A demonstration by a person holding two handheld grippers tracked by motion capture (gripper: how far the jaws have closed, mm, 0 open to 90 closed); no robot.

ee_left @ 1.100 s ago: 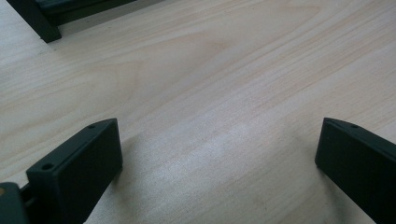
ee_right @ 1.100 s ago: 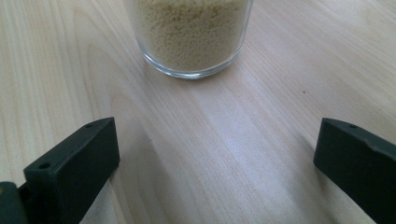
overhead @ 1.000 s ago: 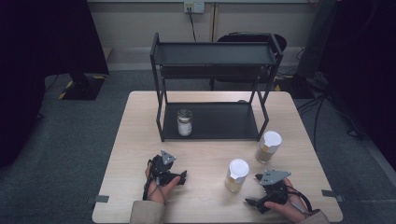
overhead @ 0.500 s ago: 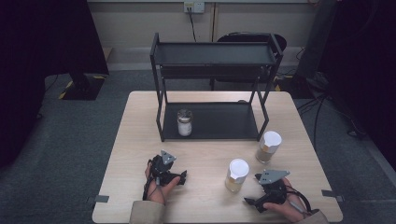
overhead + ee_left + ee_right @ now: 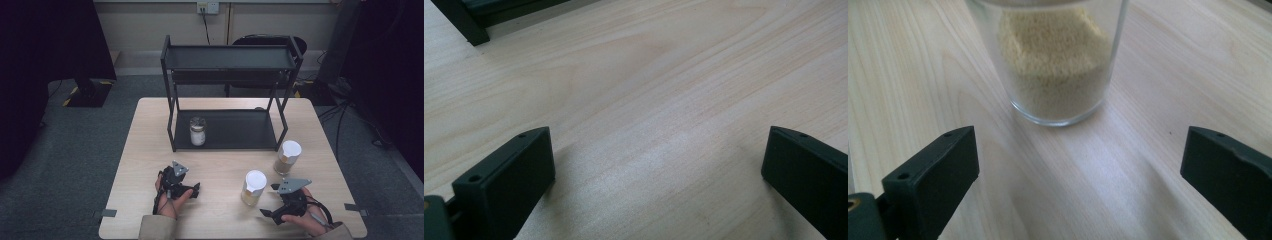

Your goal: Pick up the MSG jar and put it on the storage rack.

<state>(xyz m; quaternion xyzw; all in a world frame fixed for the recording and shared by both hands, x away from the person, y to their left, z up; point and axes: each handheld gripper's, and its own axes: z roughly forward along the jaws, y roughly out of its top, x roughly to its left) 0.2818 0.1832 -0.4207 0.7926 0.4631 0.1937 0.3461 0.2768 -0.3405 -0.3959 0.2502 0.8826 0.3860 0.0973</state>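
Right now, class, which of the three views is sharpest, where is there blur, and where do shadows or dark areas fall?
High view: sharp on the table, its surroundings dark. Right gripper view: the jar looks soft, and the open right gripper has crisper jaws, with shadows on the wood. Left gripper view: wood grain fairly clear, with soft shadow between the open left gripper jaws.

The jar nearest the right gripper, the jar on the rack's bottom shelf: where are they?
Nearest jar [image 5: 254, 188], high view, on its white lid.
Shelf jar [image 5: 198, 132], high view, on its glass body.
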